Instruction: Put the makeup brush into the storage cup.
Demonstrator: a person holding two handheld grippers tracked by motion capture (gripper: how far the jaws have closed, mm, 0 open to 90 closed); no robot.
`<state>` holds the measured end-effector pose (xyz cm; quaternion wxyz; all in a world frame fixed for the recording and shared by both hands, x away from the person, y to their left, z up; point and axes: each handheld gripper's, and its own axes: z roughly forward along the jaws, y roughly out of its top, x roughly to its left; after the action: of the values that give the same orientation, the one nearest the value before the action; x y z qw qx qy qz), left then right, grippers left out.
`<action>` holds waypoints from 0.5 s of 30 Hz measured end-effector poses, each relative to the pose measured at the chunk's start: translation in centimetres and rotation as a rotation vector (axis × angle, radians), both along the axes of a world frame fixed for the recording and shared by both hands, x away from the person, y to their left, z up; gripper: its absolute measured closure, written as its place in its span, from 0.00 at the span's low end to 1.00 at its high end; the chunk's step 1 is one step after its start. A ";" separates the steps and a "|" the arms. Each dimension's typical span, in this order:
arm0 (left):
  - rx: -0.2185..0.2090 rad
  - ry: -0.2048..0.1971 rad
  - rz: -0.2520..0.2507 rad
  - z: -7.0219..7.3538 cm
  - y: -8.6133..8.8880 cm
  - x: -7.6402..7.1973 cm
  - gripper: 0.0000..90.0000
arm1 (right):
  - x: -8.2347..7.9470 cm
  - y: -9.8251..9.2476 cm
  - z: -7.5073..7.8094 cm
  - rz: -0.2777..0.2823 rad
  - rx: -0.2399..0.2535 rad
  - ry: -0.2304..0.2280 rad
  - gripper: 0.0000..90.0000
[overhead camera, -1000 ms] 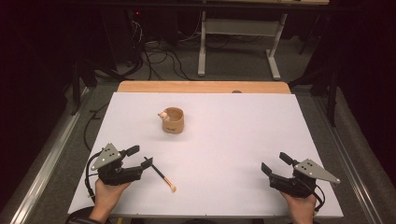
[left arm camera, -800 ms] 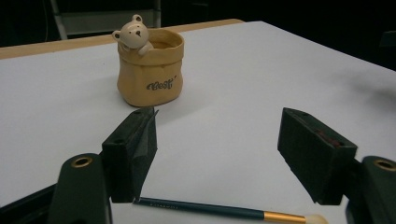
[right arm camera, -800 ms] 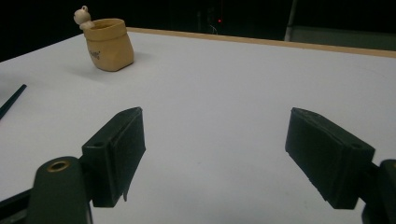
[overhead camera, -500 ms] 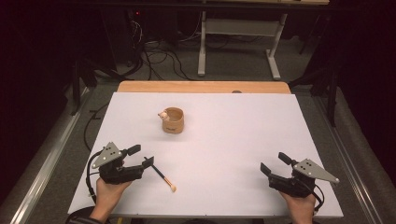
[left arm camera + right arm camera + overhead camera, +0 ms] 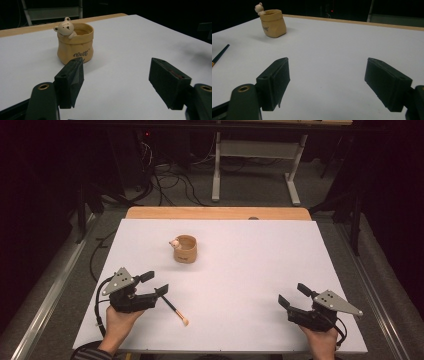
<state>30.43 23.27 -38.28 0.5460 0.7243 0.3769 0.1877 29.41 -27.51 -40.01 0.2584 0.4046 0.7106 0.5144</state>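
A tan ceramic pot [image 5: 184,248] shaped like a sack, with a small bear figure on its rim, stands upright left of centre on the white table [image 5: 260,265]. A thin dark-handled brush [image 5: 174,309] with a pale tip lies flat near the front left. My left gripper [image 5: 155,283] is open just left of the brush handle, apart from it. In the left gripper view its jaws [image 5: 120,82] stand wide and point at the pot [image 5: 75,46]. My right gripper [image 5: 294,295] sits open at the front right, and nothing lies between its jaws [image 5: 334,82].
A wooden strip [image 5: 215,213] borders the table's far edge. Beyond it, cables [image 5: 170,180] and a grey desk frame [image 5: 255,165] stand on the dark floor. In the right gripper view the pot [image 5: 273,23] is far left and the brush handle [image 5: 220,54] shows at the left edge.
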 end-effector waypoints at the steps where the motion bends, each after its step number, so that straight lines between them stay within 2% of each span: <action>1: -0.001 0.000 -0.003 0.1 -0.1 0.1 0.32 | 0.0 0.0 0.0 -0.005 0.002 0.006 0.24; 15: 0.007 0.003 -0.037 0.8 -1.1 0.9 0.32 | 0.0 0.1 0.0 0.003 -0.005 0.011 0.25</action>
<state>31.35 22.17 -37.44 0.5463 0.7334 0.3634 0.1778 29.43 -27.45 -40.04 0.2548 0.4059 0.7138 0.5108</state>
